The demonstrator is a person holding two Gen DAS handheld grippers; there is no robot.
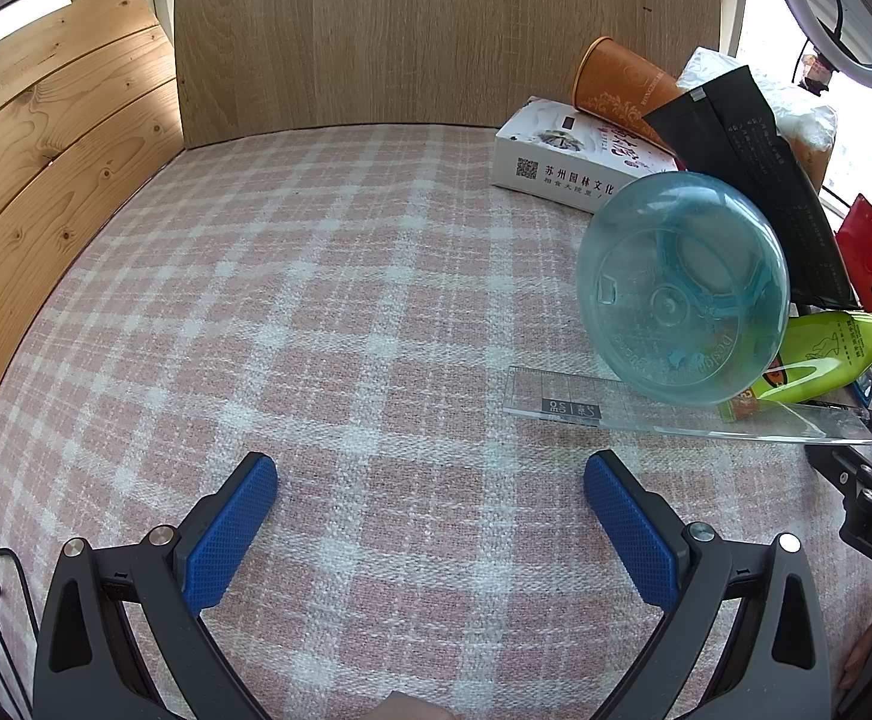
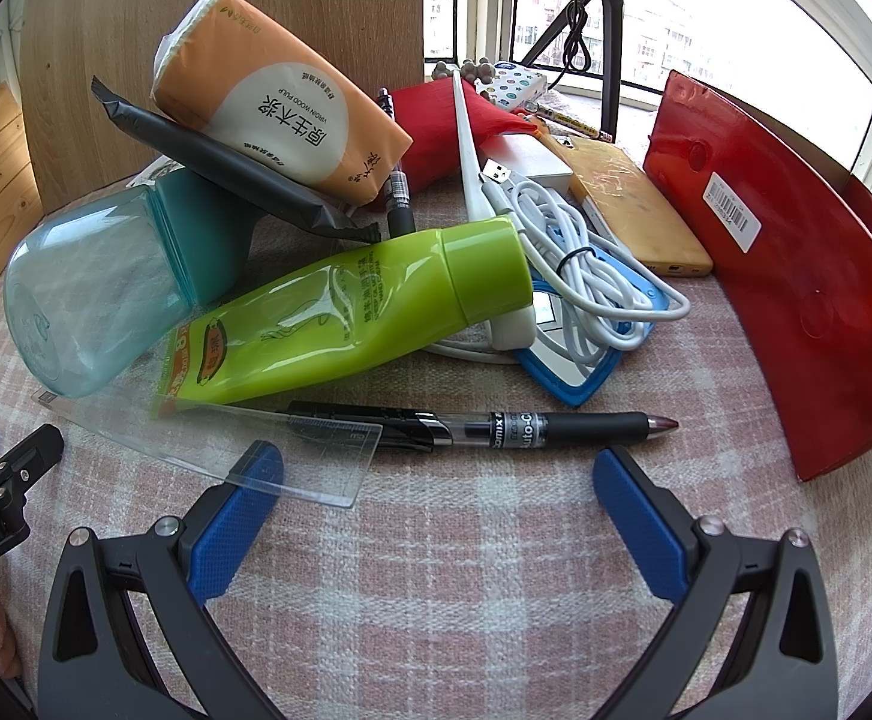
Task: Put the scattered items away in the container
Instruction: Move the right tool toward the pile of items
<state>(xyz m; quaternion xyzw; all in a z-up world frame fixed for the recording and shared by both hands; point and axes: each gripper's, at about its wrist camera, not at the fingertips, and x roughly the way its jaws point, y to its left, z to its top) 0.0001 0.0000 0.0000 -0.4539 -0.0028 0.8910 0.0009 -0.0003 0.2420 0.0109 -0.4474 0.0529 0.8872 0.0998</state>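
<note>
We see the left gripper point(image 1: 430, 513) as two dark grey plastic arms with triangular cut-outs; round silver pins cap each joint; its fingers point(image 1: 229, 534) wear blue pads with a fine diamond knurl. The right gripper point(image 2: 439, 513) matches it, same grey frame, same silver pins, same blue textured pads point(image 2: 637, 519); white lettering marks each black body where it edges into the other's view.

Both wrist cameras looked steeply down along their open blue fingers, close above the checked cloth point(image 1: 328, 312). The left view faced bare cloth, clutter at right frame; the right view faced the clutter. Both shared the teal bottle point(image 1: 682, 294) and clear ruler point(image 2: 226, 450).
</note>
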